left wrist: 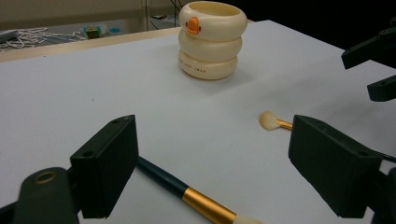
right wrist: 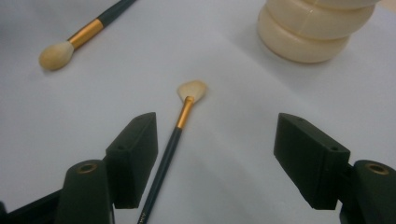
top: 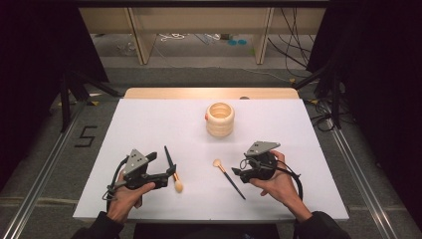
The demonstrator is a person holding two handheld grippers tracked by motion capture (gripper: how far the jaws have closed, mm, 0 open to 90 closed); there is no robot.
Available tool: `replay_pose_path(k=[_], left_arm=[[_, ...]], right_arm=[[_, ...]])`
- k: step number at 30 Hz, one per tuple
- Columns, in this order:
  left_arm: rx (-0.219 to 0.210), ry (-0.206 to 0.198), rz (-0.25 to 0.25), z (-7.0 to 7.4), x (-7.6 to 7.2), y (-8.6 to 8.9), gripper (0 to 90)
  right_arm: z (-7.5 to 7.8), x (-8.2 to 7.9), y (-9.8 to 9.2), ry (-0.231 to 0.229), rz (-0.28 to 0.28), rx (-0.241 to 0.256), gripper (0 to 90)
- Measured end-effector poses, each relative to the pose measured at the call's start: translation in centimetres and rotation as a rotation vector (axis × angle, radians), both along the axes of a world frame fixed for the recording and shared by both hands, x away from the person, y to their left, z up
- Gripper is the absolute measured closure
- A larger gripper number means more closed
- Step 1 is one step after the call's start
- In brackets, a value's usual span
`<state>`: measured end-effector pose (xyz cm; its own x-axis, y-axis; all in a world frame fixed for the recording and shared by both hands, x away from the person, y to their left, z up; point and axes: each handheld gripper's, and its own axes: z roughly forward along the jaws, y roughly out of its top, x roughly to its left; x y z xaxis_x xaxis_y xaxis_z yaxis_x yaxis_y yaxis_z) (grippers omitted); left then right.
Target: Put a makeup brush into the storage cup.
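Left tool (top: pixel 161 180): jaws spread wide, nothing between them, low over the white tabletop (top: pixel 149 124). Round-tipped makeup brush (top: pixel 172 169) lying just at its 3 o'clock in the high view, long axis from 11 toward 5, fluffy cream head at the near end, gold ferrule, slim dark handle pointing away; in the left gripper view passing under the left jaw (left wrist: pixel 187 196). Nearer to this tool than to the other, so likely a short drop and a squeeze across the handle.

Cream ribbed holder (top: pixel 220 119), stacked rounded rings, glossy, small orange duck-like badge, open mouth up, at 12 o'clock, well apart from both brushes.

Flat fan-tipped brush (top: pixel 229 178), axis 10 to 4, pale head toward the holder, thin dark stick handle. Right tool (top: pixel 238 172) just at its 3 o'clock, released and empty; handle close beside the left jaw (right wrist: pixel 168 154).
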<state>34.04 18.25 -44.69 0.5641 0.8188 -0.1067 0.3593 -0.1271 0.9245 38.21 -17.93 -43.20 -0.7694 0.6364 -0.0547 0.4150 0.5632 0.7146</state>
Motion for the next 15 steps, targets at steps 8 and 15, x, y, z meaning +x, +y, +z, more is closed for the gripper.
replay_pose_path(k=[8,15], left_arm=[[-0.002,0.003,-0.001,0.0,0.0,0.0,15.9],[-0.003,0.005,-0.002,0.0,0.0,0.0,15.9]], right_arm=[[-0.7,1.2,1.7,0.066,0.043,-0.064,34.0],[-0.9,1.8,3.2,0.129,0.076,-0.143,38.4]])
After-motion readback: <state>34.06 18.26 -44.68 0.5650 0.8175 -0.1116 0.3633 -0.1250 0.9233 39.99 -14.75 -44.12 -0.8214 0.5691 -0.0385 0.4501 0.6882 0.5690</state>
